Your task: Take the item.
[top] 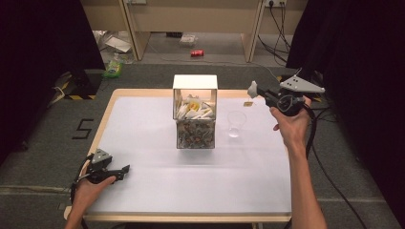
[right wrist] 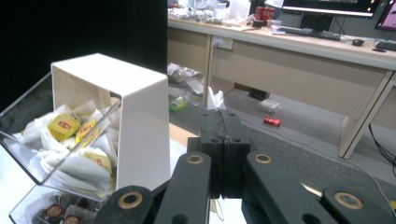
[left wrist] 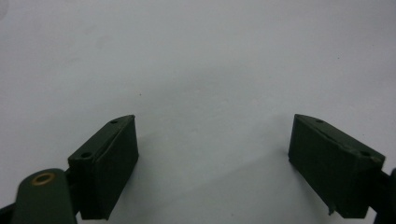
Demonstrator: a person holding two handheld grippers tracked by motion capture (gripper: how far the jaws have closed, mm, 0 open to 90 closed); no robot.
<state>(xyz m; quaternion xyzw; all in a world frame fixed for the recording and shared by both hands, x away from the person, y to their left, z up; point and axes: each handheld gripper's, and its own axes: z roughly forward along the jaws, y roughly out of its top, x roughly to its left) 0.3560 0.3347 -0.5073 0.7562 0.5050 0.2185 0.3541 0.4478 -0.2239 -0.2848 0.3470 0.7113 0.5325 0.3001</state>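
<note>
Clamped on a small white tea bag (right wrist: pixel 215 99), the right gripper (top: pixel 253 88) hung above the table's (top: pixel 143 191) far right part, its jaws pressed flat together with the bag's paper sticking up past their tips. It pointed toward the clear two-tier box (top: pixel 195 110), which stood near the middle of the far edge, white-topped, with tea bags in its upper bin and small dark sweets in the lower one. A clear plastic cup (top: pixel 236 124) stood just to the right of the box, apart from it and nearly under the held bag. A small tan tag (top: pixel 248 103) lay by the far edge behind the cup.

Down at the near left corner the left gripper (top: pixel 125 169) rested low over the table top, jaws spread wide and gripping nothing, only bare white surface between them. The whole near half of the table lay free between the two hands, and the strip to the box's left was open too.
</note>
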